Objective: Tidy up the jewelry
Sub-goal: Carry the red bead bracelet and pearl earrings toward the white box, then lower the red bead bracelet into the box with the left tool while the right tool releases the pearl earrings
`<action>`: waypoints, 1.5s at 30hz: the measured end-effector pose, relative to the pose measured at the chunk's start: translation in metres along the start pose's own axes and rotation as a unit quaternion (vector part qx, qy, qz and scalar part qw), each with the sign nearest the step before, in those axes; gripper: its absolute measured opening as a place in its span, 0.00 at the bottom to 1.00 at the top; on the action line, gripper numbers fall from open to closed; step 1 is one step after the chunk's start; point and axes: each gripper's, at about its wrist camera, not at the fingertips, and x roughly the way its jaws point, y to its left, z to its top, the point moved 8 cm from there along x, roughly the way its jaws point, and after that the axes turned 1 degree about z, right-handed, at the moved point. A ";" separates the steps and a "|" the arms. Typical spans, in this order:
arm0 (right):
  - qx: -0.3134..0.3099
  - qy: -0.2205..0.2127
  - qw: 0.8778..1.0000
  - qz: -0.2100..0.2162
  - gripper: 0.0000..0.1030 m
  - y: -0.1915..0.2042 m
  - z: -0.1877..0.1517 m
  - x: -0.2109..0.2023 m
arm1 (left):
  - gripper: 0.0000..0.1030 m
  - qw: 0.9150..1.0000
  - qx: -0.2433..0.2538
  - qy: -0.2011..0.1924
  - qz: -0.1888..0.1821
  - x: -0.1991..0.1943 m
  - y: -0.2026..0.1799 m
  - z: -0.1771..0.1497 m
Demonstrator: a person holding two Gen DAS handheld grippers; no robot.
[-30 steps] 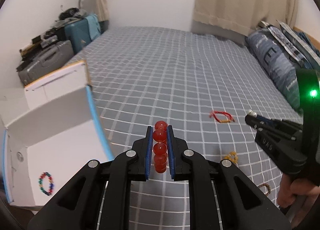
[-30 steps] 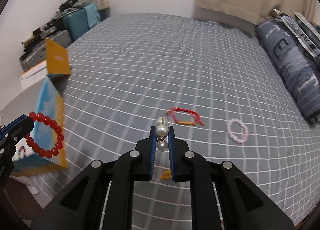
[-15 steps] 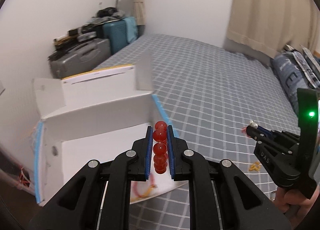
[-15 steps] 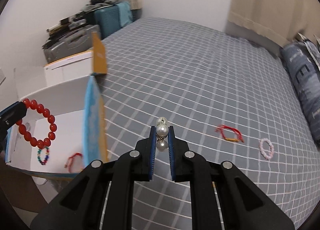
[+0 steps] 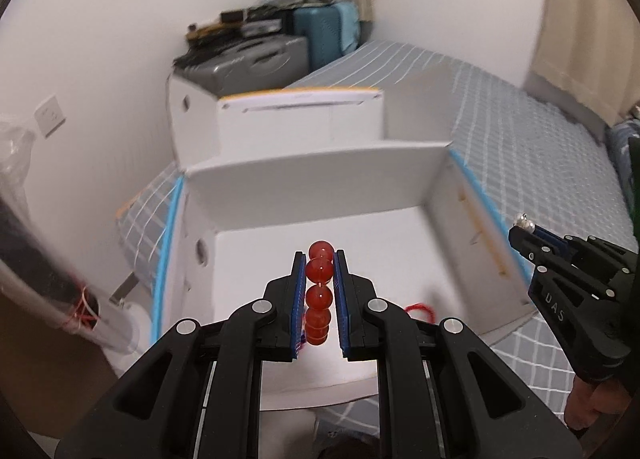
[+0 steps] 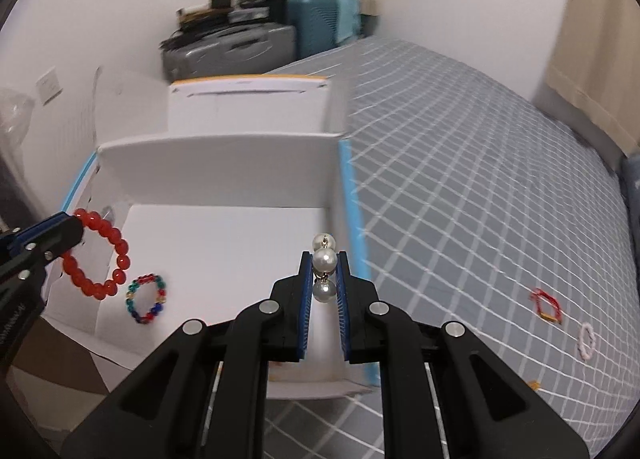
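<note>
A bed covered in a grey sheet with a white grid (image 6: 460,163) fills the right side of the room. At its edge sits an open white cardboard box (image 6: 224,163) with blue-taped rims and its flaps standing up. Against the far wall are a grey hard case (image 6: 236,45) and a teal suitcase (image 6: 320,23), both blurred.

The left gripper (image 5: 318,259) hangs over the inside of the box, its blue-padded fingers clamped on a red bead bracelet (image 6: 100,255) that dangles as a loop below the tips. The right gripper (image 6: 324,259) hangs over the box's right side, pinching a pearl earring (image 6: 323,259) of three stacked white pearls.

On the box floor lie a multicoloured bead bracelet (image 6: 146,299) and a red cord bracelet (image 5: 420,309), partly hidden. On the sheet, well apart from the box, lie another red cord bracelet (image 6: 546,305) and, just beside it, a pale pink bead bracelet (image 6: 586,341).
</note>
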 end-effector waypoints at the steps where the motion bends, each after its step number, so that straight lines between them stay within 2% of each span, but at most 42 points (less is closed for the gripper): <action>1: -0.003 0.003 1.000 0.004 0.11 0.007 -0.001 0.005 | 0.13 1.000 -0.002 0.003 0.003 0.004 0.004 -0.003; 7: -0.021 0.023 0.999 0.027 0.11 0.037 -0.009 0.032 | 0.13 0.999 -0.014 0.036 0.014 0.034 0.020 -0.020; 20: -0.021 0.068 0.997 0.032 0.11 0.049 -0.024 0.074 | 0.13 0.995 -0.021 0.085 0.038 0.080 0.024 -0.044; 28: -0.032 0.092 0.995 0.022 0.11 0.056 -0.033 0.090 | 0.13 0.995 -0.024 0.089 0.041 0.087 0.030 -0.044; 35: -0.027 0.097 0.994 0.031 0.11 0.054 -0.036 0.090 | 0.15 0.994 -0.013 0.084 0.063 0.083 0.035 -0.043; 36: -0.026 0.098 0.994 0.032 0.13 0.055 -0.036 0.090 | 0.15 0.994 -0.014 0.084 0.064 0.083 0.035 -0.043; 38: -0.025 0.096 0.994 0.034 0.28 0.055 -0.036 0.090 | 0.17 0.995 -0.014 0.080 0.066 0.080 0.036 -0.042; 40: -0.025 0.091 0.995 0.033 0.35 0.055 -0.035 0.088 | 0.32 0.995 -0.016 0.074 0.068 0.077 0.037 -0.042; 42: -0.024 0.088 0.995 0.034 0.41 0.056 -0.035 0.086 | 0.39 0.995 -0.020 0.070 0.068 0.071 0.040 -0.042; 45: -0.028 0.077 0.996 0.034 0.59 0.058 -0.032 0.080 | 0.44 0.995 -0.029 0.067 0.062 0.066 0.045 -0.041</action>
